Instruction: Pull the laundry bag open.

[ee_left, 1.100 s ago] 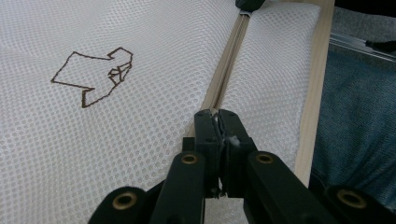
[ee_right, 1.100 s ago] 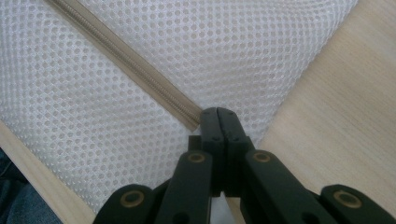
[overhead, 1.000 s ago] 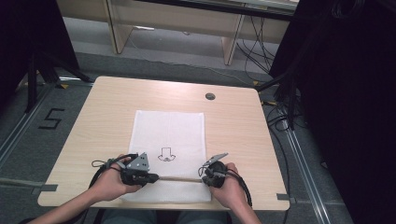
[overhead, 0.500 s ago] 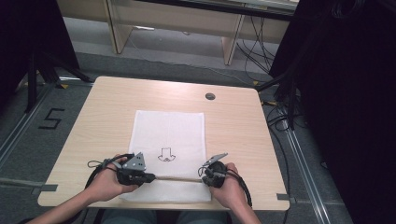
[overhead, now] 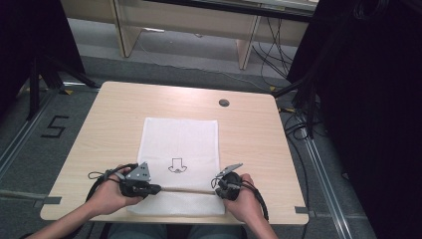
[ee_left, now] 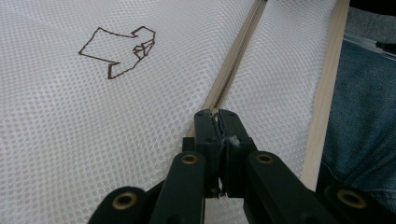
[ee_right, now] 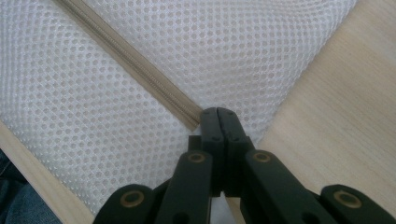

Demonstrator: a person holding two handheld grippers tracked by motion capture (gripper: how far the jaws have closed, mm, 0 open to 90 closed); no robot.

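resting low on the near edge of the table (overhead: 99,129), both forearms came in from the bottom of the high view, each hand wrapped round its tool with the wrist nearly level. the left hand (overhead: 110,191) lay just left of the white mesh bag (overhead: 180,144), its left tongs (overhead: 155,189) aimed rightward across the bag's near end. the right hand (overhead: 244,196) lay at the bag's near right corner, its right tongs (overhead: 217,188) aimed leftward, so the two tools faced each other along one line.

the mesh bag lay flat at the middle of the table's near half, its long axis running from the person toward the far edge, a small dark arrow-shaped mark (overhead: 175,165) printed on it near the middle and pointing toward the person. a beige zipper (overhead: 185,190) crossed the bag's near end from side to side, at right angles to the bag's long axis, and ran straight between the two tools.

in the left gripper view the left tongs (ee_left: 217,122) were clenched on the zipper (ee_left: 236,56) at its left end, a small pale piece pinched between the tips, though whether that was the pull tab i could not tell. in the right gripper view the right tongs (ee_right: 217,117) were clenched tight at the zipper's (ee_right: 126,60) right end, where the beige tape met their tips; whether they nipped tape or mesh there i could not tell.
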